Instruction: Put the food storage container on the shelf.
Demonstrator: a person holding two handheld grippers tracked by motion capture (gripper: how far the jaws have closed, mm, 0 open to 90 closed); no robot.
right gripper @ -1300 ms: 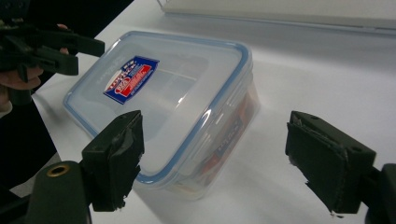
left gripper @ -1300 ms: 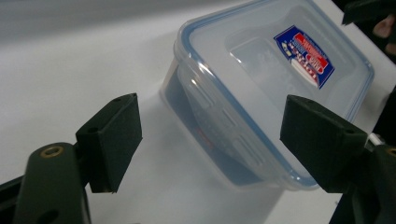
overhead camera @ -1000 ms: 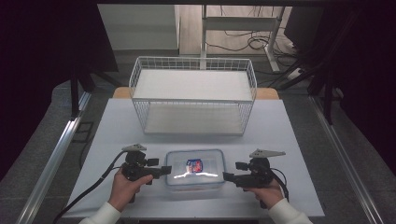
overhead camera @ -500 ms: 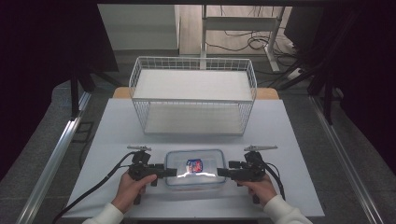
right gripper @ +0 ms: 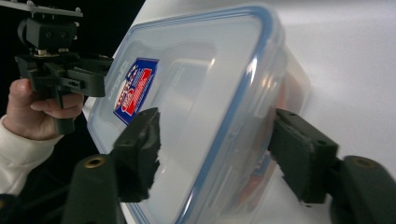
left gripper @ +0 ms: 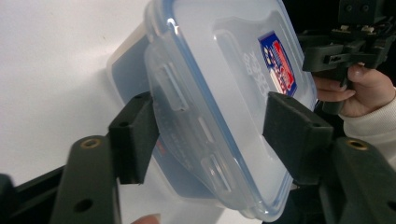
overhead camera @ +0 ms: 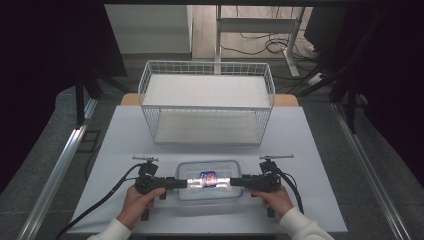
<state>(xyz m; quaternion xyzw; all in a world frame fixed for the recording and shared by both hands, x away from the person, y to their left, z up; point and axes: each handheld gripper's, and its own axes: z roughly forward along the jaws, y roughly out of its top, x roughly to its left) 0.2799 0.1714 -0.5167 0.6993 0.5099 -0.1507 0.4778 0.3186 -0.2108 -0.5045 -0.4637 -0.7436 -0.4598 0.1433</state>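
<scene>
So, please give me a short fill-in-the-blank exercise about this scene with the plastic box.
1. The clear box has a lid with a ____ rim.
2. The left claw and the right claw meet the box at its two ____ ends.
3. Behind the box stands a white wire ____.

Missing words: blue; opposite; basket

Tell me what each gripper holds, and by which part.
Both grip the clear rectangular plastic container with the blue-rimmed lid: the left gripper clamps its left short end, the right gripper its right short end. Both jaws have just been closing.
</scene>
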